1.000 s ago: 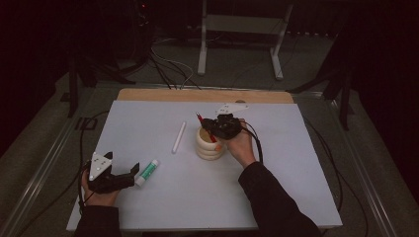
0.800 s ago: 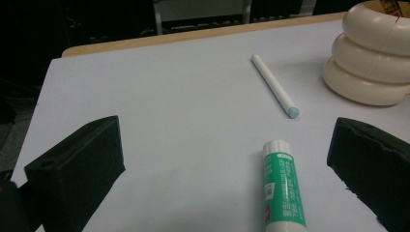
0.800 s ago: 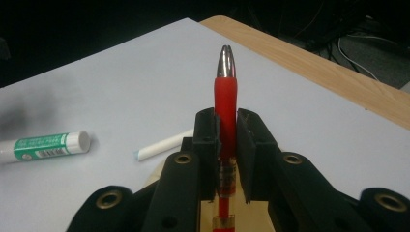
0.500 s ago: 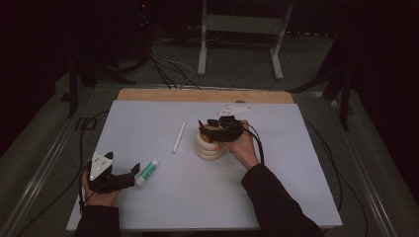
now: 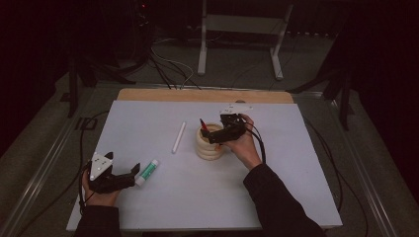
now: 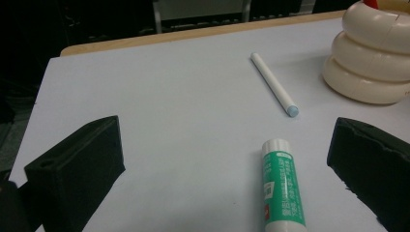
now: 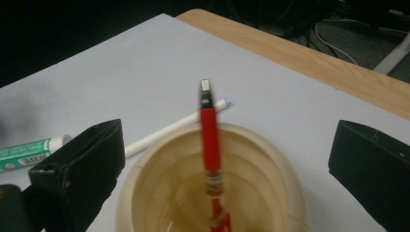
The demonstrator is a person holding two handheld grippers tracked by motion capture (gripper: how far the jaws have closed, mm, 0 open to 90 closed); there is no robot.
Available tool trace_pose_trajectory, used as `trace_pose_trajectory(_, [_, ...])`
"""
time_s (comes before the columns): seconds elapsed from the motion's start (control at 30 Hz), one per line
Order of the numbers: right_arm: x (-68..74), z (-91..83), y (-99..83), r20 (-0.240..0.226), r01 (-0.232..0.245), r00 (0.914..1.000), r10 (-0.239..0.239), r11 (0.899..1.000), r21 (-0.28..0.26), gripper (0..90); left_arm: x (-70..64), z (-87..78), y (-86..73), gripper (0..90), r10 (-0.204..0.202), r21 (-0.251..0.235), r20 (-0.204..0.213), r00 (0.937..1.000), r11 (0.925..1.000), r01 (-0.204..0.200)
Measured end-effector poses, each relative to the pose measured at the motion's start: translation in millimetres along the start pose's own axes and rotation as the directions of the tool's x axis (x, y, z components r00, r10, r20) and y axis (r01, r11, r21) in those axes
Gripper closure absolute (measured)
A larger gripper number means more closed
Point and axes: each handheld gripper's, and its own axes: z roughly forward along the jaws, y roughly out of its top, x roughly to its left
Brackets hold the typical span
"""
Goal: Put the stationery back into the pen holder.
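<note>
Right gripper (image 5: pixel 214 137) is held jaws spread over the cream ringed pen holder (image 7: pixel 212 193), the red pen (image 7: pixel 211 145) standing inside it between the 2 fingers untouched, while the left gripper (image 5: pixel 129 177) is spread wide with the green glue stick (image 6: pixel 283 191) lying between its fingers.

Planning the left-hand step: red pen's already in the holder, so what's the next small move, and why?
Probably ease the left tongs forward and close on the green glue stick. Their jaws stand open with the stick lying flat between them on the white table. The right tongs are open above the cream pen holder, where the red pen stands unheld.
</note>
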Motion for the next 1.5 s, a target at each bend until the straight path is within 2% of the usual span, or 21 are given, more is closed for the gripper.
trace_pose_trajectory(0.23, [-6.6,-18.1,-0.1,0.028,0.0,0.9996,0.001,1.0,-0.028,1.5,0.1,-0.2,0.0,0.0,0.0,0.0,0.0,1.0,1.0,0.0])
trace_pose_trajectory(0.43, [-13.5,-37.5,-5.4,0.056,0.03,0.9981,-0.027,0.997,-0.066,3.3,-0.4,0.3,-0.1,0.0,0.0,0.002,0.0,1.0,1.0,0.0])
trace_pose_trajectory(0.63, [-21.0,-55.8,-12.7,0.087,0.036,0.9958,-0.028,0.996,-0.085,4.2,-0.6,0.7,-0.4,0.0,-0.003,0.002,0.0,1.0,1.0,0.003])
trace_pose_trajectory(0.7, [-23.6,-62.1,-17.1,0.091,0.036,0.9955,-0.024,0.991,-0.13,3.9,-0.6,0.8,-0.4,0.0,-0.002,0.003,0.0,1.0,1.0,0.002])
trace_pose_trajectory(0.93, [-30.3,-83.4,-29.6,0.115,0.012,0.9933,0.01,0.981,-0.195,2.2,-0.9,0.8,-0.3,0.0,-0.005,0.003,0.0,1.0,1.0,0.005])
trace_pose_trajectory(1.07, [-34.6,-93.5,-41.4,0.126,-0.023,0.9909,0.048,0.981,-0.191,3.3,-1.1,1.0,-0.2,0.0,-0.004,0.004,0.001,1.0,1.0,0.004])
trace_pose_trajectory(1.2, [-38.7,-103.9,-51.8,0.112,-0.064,0.9902,0.084,0.984,-0.169,3.2,-1.1,1.2,-0.1,0.0,-0.004,0.007,0.002,1.0,1.0,0.004])
trace_pose_trajectory(1.27, [-40.2,-110.5,-55.7,0.117,-0.083,0.9876,0.105,0.981,-0.177,2.7,-1.0,1.4,0.0,0.0,-0.007,0.008,0.004,1.0,0.9999,0.007])
trace_pose_trajectory(1.33, [-40.4,-116.5,-59.7,0.127,-0.078,0.9867,0.102,0.98,-0.182,2.3,-1.0,1.2,0.3,0.0,-0.007,0.008,0.006,1.0,0.9999,0.007])
trace_pose_trajectory(1.5, [-39.0,-128.1,-74.4,0.162,-0.034,0.985,0.06,0.986,-0.163,0.0,-0.3,1.4,0.7,0.0,-0.01,0.008,0.009,0.9999,0.9999,0.01])
